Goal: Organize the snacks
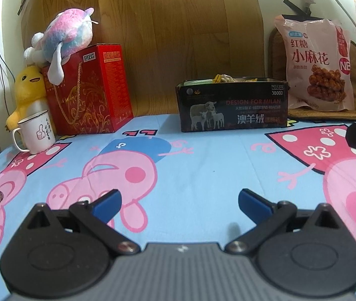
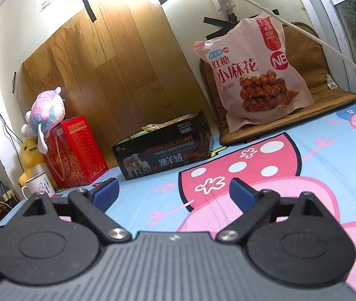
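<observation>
Box [image 1: 233, 105] reads "DESIGN FOR MILAN"; snack bag [image 1: 315, 62] marked "NB".

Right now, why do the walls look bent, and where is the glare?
Left wrist view: the fisheye lens bows the wood panel and darkens the corners; lighting is even. Right wrist view: tilted, with bright glare washing out the wall above the panel; the snack bag stays readable.

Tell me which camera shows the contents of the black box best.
The right wrist view: it looks slightly down on the black box, so packets show above its open top. The left wrist view meets the box front-on; only a few tips clear the rim.
</observation>
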